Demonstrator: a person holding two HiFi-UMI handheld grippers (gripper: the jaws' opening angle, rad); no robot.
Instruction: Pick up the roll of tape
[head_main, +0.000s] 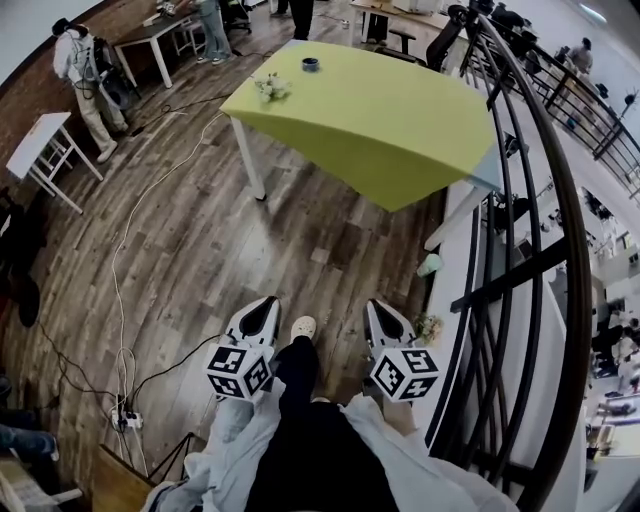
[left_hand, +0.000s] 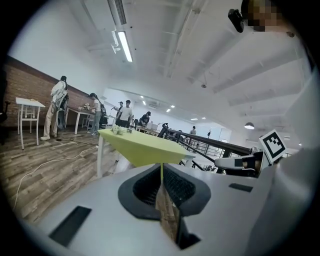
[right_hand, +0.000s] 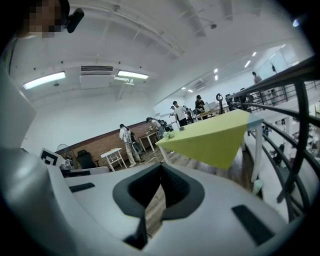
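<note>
The roll of tape is a small dark ring lying near the far edge of a yellow-green table, well ahead of me. A small white flower bunch lies on the table to the left of it. I hold both grippers low in front of my body, over the wooden floor and far short of the table. The left gripper has its jaws closed together with nothing between them, and so does the right gripper. In the left gripper view the table stands beyond the closed left gripper.
A dark metal railing curves along the right side. White cables and a power strip lie on the floor at left. A small white table and people are at the far left and back.
</note>
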